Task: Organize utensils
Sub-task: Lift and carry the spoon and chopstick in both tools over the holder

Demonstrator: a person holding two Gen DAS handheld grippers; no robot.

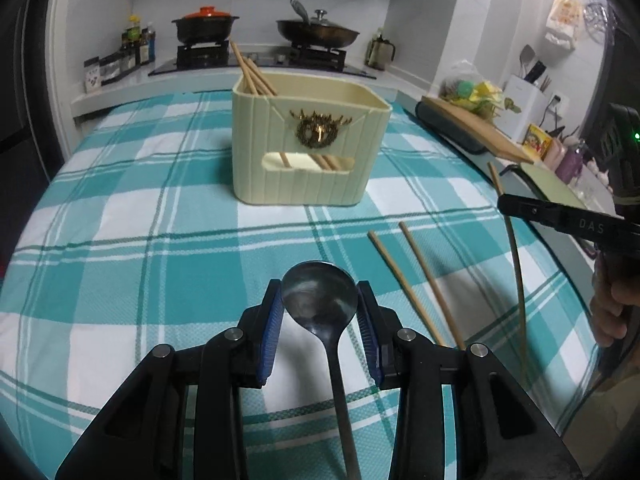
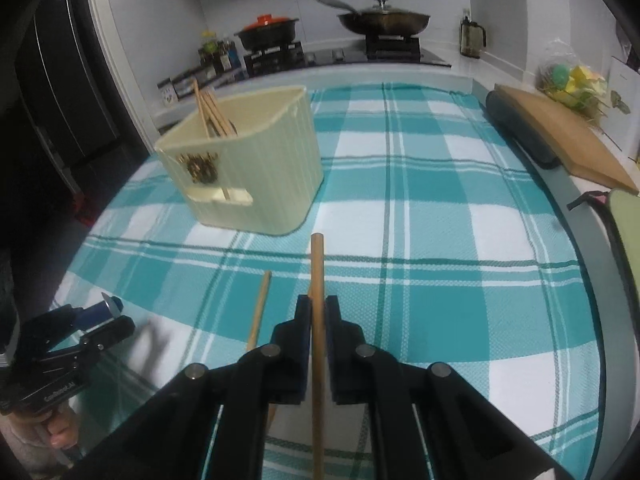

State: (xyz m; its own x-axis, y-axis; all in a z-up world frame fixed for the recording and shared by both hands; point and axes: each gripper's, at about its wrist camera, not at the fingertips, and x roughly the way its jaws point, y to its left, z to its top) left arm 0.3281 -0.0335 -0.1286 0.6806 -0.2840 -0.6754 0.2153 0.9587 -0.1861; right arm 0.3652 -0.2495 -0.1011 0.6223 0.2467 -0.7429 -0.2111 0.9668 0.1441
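In the left wrist view my left gripper (image 1: 320, 308) is shut on a dark metal spoon (image 1: 320, 296). Its blue pads (image 1: 274, 320) press on both sides of the bowl, and the handle runs back under the camera. A cream utensil holder (image 1: 312, 140) stands ahead on the checked cloth with several chopsticks (image 1: 252, 72) leaning in its back left corner. Two loose chopsticks (image 1: 404, 284) lie on the cloth to the right. My right gripper (image 2: 317, 312) is shut on one wooden chopstick (image 2: 317, 264), held above the cloth and pointing forward. That gripper (image 1: 508, 204) also shows at the right edge.
A teal and white checked cloth (image 2: 440, 240) covers the table. A wooden cutting board (image 2: 560, 136) and a dark roll lie along the right edge. Behind are a stove with a red-lidded pot (image 1: 206, 26) and a wok (image 1: 318, 32), plus bottles at the back left.
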